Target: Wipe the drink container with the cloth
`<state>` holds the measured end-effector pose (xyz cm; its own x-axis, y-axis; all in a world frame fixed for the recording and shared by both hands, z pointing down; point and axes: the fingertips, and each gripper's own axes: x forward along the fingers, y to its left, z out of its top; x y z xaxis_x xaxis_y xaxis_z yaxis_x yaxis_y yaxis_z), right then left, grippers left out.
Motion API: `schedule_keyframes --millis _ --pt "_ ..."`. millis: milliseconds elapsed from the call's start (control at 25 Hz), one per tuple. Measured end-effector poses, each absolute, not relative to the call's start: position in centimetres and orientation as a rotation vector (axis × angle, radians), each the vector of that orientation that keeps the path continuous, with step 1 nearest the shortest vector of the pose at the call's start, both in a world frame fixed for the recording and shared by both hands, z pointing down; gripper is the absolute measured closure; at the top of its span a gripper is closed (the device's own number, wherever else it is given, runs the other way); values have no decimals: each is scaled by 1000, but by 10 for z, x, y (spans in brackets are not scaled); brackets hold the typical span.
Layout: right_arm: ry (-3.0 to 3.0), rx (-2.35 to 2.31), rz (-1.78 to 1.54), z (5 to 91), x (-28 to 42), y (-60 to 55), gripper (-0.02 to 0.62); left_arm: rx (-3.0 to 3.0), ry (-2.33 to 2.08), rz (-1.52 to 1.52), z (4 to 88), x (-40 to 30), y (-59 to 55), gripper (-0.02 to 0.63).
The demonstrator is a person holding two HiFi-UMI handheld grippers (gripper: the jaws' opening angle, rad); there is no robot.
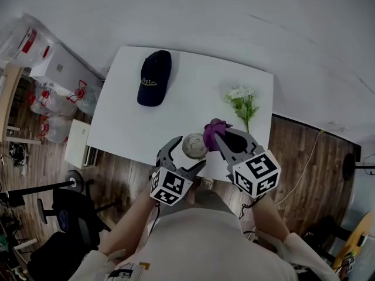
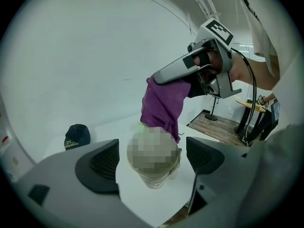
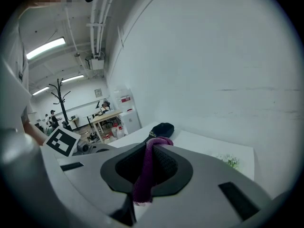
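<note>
1. Setting: white table (image 1: 135, 127) against plain white wall (image 1: 234, 16); wood floor (image 1: 117, 180) at front & sides; clear bags (image 1: 55, 101) stacked at far L.
2. Rear L of table: dark cap (image 1: 155, 78) w/ light lettering. Rear R: small bunch of white flowers (image 1: 242, 100), lying flat, well apart from cap.
3. Task item: drink container (image 2: 154, 178), pale, upright on table near front edge, approx. centre, directly in front of person.
4. L gripper (image 1: 188, 152): jaws spread wide, one on either side of container. Gap visible betw. each pad and container wall in left gripper view, so nothing gripped.
5. R gripper (image 3: 149, 163): jaws closed on purple cloth (image 3: 146, 172). Pinched betw. the pads, one end looped over top of jaws, other end hanging below.
6. Cloth vs. container: in left gripper view, draped from R gripper just behind & above container top; touching or apart, cannot tell. In head view, bunched just R of container rim.
7. Both grippers close together above front edge of table, angled downward, marker cubes toward person; forearms in pale sleeves at bottom of head view.
</note>
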<state>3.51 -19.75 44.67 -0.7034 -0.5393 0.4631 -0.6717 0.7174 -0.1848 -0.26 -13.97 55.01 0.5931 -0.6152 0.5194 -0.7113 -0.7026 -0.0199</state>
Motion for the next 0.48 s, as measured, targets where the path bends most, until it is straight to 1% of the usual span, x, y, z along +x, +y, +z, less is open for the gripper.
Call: schedule_keyframes --millis 200,480 --pt "-2512 912 480 464 30 -202 537 2605 -1097 783 574 5 -143 166" --pt "-2447 844 442 502 1 -201 537 2587 -1091 752 582 5 -147 167"
